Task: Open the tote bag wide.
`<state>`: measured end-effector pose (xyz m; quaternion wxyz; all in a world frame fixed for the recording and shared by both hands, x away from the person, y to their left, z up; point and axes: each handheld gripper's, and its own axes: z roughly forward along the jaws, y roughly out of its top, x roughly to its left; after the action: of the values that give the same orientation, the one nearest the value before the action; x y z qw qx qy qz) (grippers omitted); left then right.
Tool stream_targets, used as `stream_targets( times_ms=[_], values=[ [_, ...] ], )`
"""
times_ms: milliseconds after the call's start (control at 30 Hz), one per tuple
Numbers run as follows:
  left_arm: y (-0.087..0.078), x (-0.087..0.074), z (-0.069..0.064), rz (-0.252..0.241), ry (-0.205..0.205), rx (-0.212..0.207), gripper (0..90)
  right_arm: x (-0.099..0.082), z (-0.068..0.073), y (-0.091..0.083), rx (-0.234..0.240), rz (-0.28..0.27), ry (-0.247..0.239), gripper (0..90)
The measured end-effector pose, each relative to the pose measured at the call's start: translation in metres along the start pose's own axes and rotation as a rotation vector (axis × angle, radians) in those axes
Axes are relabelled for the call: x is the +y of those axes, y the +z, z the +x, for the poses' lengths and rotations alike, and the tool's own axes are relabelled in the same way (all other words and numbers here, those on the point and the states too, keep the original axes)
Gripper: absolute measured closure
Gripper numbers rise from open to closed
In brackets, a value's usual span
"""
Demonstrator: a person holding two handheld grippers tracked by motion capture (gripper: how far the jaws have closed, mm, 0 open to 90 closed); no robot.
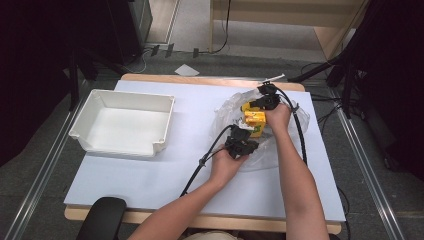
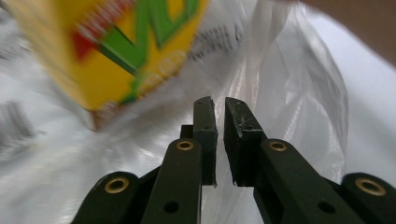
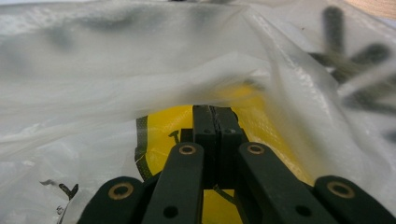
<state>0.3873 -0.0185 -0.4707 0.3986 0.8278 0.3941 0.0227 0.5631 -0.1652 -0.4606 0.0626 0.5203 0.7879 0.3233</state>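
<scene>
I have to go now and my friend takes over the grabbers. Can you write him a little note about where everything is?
Right gripper: jaws shut, pinched at the top of the yellow box, which sits in the clear plastic bag.
Left gripper: jaws nearly shut with a thin gap, nothing between them, right by the bag's near side.
White bin: on the table's left, nothing in it.
Done: box gripped.
Left, probably: get the box clear of the bag, perhaps into the bin.
</scene>
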Motion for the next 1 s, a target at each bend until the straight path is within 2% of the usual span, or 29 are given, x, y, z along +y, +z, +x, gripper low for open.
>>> stream_targets(
  times_ms=[133,233,400,567,667,767,1000],
  values=[
    [0.0,-0.006,-0.006,0.018,0.036,-0.031,85.0,0.001,-0.001,0.003,-0.009,0.005,0.005,90.0],
    [0.0,-0.011,-0.009,0.041,0.041,-0.083,85.8,0.002,-0.003,0.006,-0.011,0.022,0.004,90.0],
    [-0.005,-0.022,-0.015,0.061,0.089,-0.112,86.4,0.007,-0.001,0.009,-0.022,0.028,0.003,90.0],
    [-0.014,-0.031,-0.02,0.084,0.132,-0.162,86.5,0.013,0.003,0.013,-0.037,0.04,-0.01,90.0],
    [-0.019,-0.035,-0.023,0.089,0.161,-0.163,89.1,0.013,0.001,0.013,-0.025,0.029,0.009,90.0],
    [-0.017,-0.034,-0.017,0.085,0.124,-0.168,89.0,0.012,-0.001,0.013,-0.02,0.024,0.019,90.0],
    [-0.027,-0.025,-0.012,0.06,0.102,-0.183,84.0,0.012,0.004,0.002,0.002,0.014,0.003,90.0]
  ],
)
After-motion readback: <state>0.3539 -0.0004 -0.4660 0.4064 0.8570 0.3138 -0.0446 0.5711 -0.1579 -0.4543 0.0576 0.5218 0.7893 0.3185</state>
